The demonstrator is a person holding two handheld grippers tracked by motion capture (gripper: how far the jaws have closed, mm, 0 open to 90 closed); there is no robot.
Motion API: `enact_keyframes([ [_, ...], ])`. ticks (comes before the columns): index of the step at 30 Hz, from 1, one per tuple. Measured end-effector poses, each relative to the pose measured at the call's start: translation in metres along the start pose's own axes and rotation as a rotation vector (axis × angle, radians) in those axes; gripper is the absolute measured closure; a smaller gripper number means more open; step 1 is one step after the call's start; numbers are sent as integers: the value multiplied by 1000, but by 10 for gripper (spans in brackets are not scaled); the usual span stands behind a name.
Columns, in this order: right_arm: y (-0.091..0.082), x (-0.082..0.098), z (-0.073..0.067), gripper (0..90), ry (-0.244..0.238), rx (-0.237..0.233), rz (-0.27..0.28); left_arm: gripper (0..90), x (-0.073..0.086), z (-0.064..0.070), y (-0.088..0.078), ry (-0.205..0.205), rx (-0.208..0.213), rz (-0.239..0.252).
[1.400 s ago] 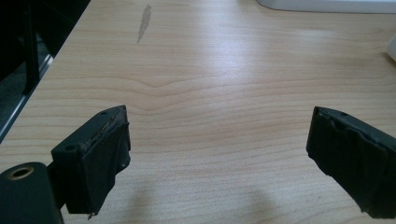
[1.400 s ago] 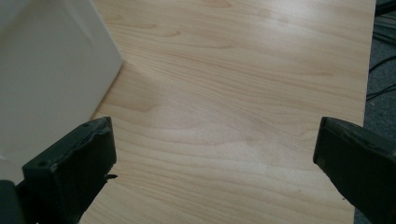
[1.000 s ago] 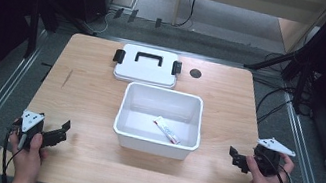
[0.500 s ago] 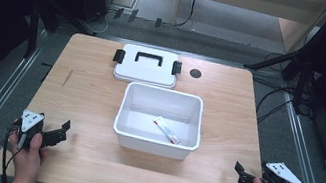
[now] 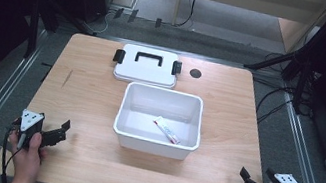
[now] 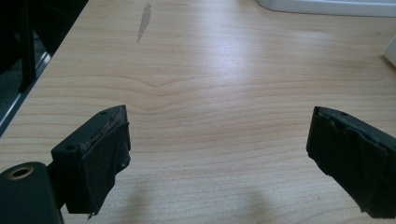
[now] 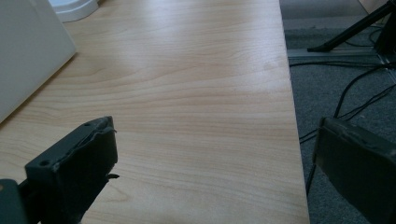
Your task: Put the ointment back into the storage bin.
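Observation:
A white plastic bin (image 5: 156, 142) stands in the middle of the wooden table (image 5: 84, 93), with a small white and red tube (image 5: 167, 130) lying inside it. Behind it lies the bin's white lid (image 5: 145, 69) with a black handle and black clips. My left gripper (image 5: 61, 130) rests at the table's front left corner, held by a hand; its jaws stand wide apart over bare wood (image 6: 219, 140). My right gripper (image 5: 246, 180) is at the front right corner, open and empty, with one jaw over the table's right edge (image 7: 215, 163).
A small dark round hole (image 5: 196, 73) sits in the table top right of the lid. Metal rails (image 5: 6, 89) run along both sides of the table. Cables (image 5: 278, 104) and dark stand legs lie on the grey floor to the right and behind.
My right gripper has drawn back toward the person and lower, from beside the bin's right side to the front right corner. The left gripper has hardly moved.

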State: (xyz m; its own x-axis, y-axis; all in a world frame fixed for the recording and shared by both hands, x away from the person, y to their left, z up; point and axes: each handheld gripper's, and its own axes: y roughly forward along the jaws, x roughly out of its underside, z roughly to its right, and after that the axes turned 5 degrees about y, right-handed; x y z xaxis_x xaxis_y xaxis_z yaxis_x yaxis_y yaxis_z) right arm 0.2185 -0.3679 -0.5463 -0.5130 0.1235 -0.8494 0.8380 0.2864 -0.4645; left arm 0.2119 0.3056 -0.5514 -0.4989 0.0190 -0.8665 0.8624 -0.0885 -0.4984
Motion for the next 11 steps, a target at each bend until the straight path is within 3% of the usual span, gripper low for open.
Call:
enact_keyframes([
  [11, 1, 0, 1, 8, 15, -6, -12, 70, 0, 0, 1, -1, -1, 2],
])
